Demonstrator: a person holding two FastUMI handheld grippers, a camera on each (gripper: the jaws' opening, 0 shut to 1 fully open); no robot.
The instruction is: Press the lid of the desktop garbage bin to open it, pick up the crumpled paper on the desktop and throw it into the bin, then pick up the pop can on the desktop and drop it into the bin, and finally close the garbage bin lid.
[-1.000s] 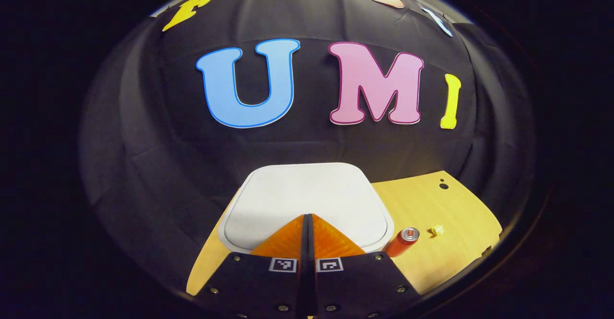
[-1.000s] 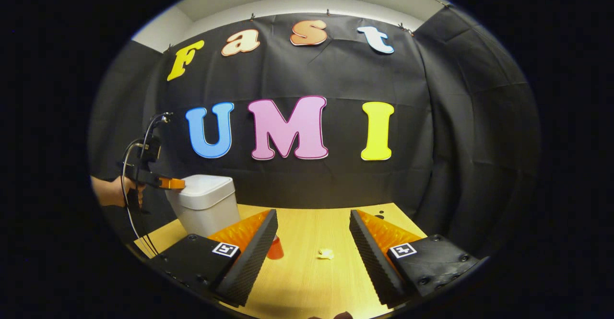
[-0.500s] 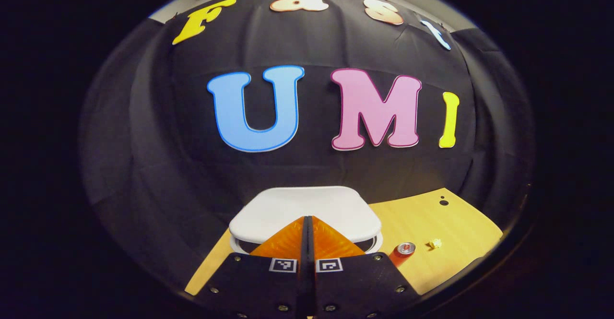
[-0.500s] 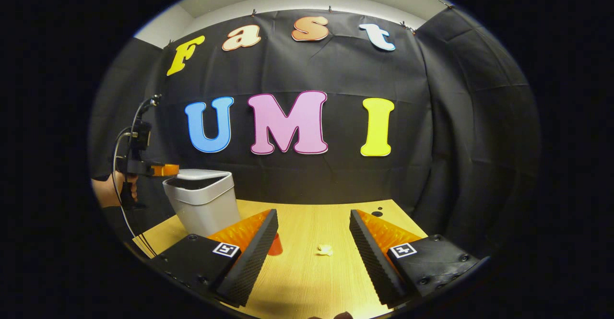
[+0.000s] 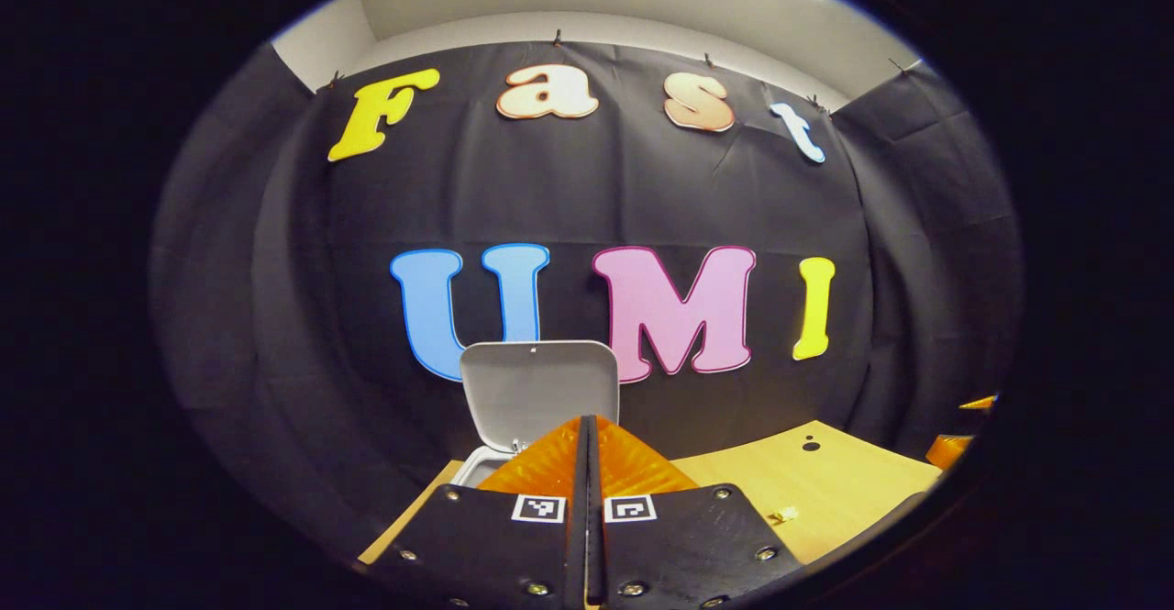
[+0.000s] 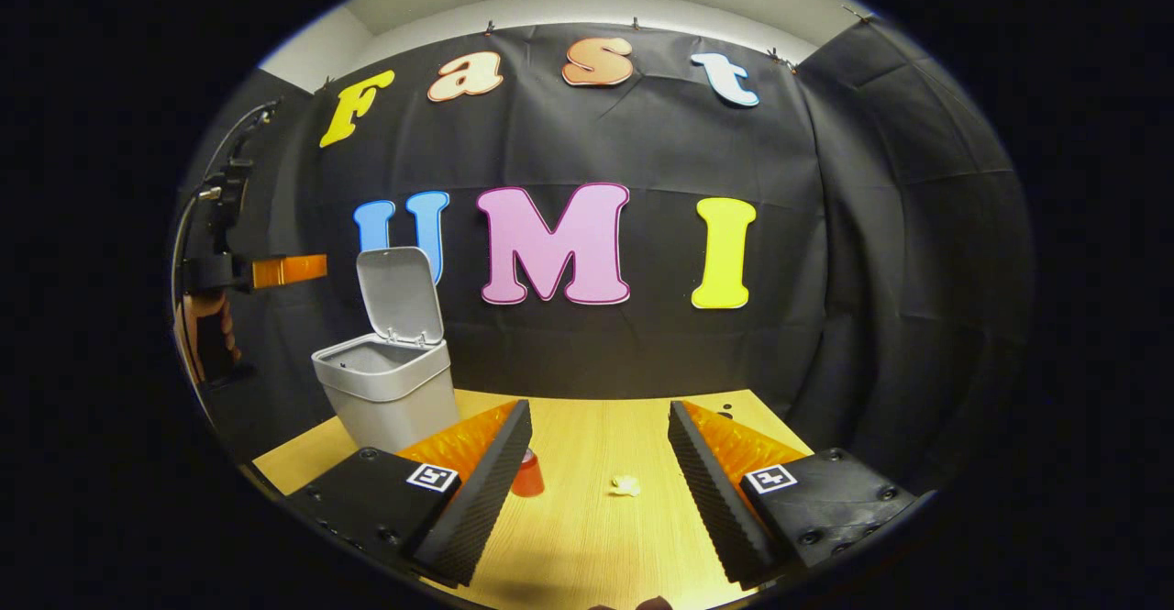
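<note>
The grey desktop bin (image 6: pixel 390 394) stands at the table's back left with its lid (image 6: pixel 401 293) swung upright. In the left gripper view the raised lid (image 5: pixel 538 388) shows just past my left gripper (image 5: pixel 590 421), which is shut on nothing. From the right gripper view, that left gripper (image 6: pixel 292 271) hovers above and left of the bin, clear of it. My right gripper (image 6: pixel 598 408) is open, low over the table. The crumpled paper (image 6: pixel 625 485) lies between its fingers, farther off. The red pop can (image 6: pixel 527 475) is half hidden behind one finger. The paper (image 5: pixel 784 516) also shows at lower right.
A wooden table (image 6: pixel 587 537) carries everything, with two small dark holes (image 6: pixel 725 406) near its back edge. A hand (image 6: pixel 204 316) with trailing cables holds the left gripper at the far left. Black cloth walls close in the back and right.
The bin lid went from shut to a crack and now stands fully upright. My left gripper lifted off the lid and rose above the bin. The right gripper stayed put.
</note>
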